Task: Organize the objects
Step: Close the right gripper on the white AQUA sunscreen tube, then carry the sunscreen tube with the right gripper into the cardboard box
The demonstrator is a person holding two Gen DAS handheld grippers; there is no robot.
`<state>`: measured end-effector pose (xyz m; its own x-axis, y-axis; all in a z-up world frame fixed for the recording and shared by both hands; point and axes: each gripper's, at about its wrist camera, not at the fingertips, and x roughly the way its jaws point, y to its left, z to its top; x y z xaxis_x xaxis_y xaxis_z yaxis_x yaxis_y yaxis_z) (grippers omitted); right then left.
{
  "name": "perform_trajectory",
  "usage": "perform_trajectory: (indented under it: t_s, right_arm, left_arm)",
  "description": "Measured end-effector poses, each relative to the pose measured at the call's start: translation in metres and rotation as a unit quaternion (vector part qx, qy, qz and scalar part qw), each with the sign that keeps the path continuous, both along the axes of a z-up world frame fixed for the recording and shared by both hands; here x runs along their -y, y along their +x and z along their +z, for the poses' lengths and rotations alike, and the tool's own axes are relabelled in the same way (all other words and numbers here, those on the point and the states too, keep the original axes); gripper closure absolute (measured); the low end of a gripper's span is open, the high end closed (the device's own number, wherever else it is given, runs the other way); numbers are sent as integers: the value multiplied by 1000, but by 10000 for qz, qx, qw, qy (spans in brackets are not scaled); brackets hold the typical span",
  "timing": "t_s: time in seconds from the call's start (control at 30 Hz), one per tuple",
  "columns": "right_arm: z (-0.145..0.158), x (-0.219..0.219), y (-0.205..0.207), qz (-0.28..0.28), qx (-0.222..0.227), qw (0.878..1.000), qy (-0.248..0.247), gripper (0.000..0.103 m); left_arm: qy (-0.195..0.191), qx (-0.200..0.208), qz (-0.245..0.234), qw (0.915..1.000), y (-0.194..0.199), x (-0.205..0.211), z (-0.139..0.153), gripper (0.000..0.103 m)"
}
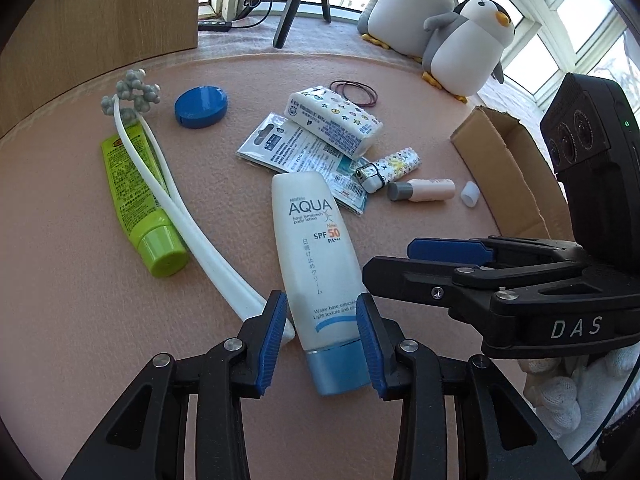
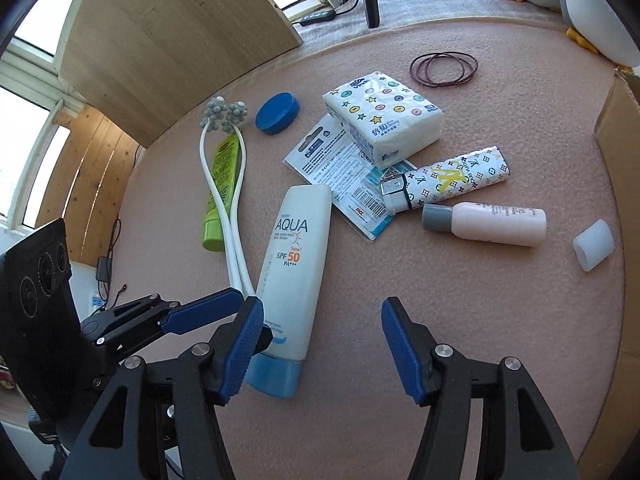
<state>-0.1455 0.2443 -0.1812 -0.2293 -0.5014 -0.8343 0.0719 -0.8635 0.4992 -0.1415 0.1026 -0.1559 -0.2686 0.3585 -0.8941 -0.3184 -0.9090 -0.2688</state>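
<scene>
Left gripper (image 1: 322,344) straddles my sunscreen tube (image 1: 310,248) low in frame, pads apart, not clearly pinching; its blue cap points toward me, long axis running up-frame. Right gripper (image 2: 322,344) gapes empty. Cardboard box (image 1: 502,168) at right, contents hidden.

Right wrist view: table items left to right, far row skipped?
Green tube → sunscreen bottle → patterned lighter → pink bottle → white cap → cardboard box.
</scene>
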Motion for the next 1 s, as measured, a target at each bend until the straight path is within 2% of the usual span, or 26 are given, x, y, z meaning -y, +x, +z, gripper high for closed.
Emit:
perform_trajectory:
  t_s: [0.07, 0.17, 0.37, 0.5, 0.53, 0.57, 0.7, 0.87, 1.0]
  right_arm:
    - [-2, 1, -2, -33, 30, 10000, -35, 43]
    - [-7, 5, -6, -41, 139, 9998, -130, 43]
    - [-17, 14, -8, 100, 328, 9992, -199, 43]
    - [-17, 21, -3, 226, 307, 9991, -200, 44]
    - [-17, 23, -1, 280, 322, 9989, -216, 50]
    - [-18, 26, 1, 317, 343, 9988, -171, 57]
    - [-16, 24, 10, 292, 273, 9991, -108, 60]
    - [1, 10, 23, 210, 81, 9996, -156, 61]
    - [22, -7, 34, 152, -189, 9997, -45, 61]
  left_arm:
    - [-17, 75, -63, 10000, -7, -3, -3, 49]
    - [-71, 133, -94, 9998, -14, -7, -8, 41]
    - [171, 306, -146, 9993, -11, -10, -18, 41]
    - [488, 452, 23, 9978, -7, -6, -22, 45]
    - [530, 496, 54, 9973, -5, -6, -24, 51]
    - [573, 509, 88, 9970, -3, -6, -25, 53]
    - [618, 474, 236, 9967, 6, -8, -24, 54]
    - [760, 355, 305, 9960, 19, -17, -10, 54]
    - [810, 143, 165, 9965, 28, -35, 9, 54]
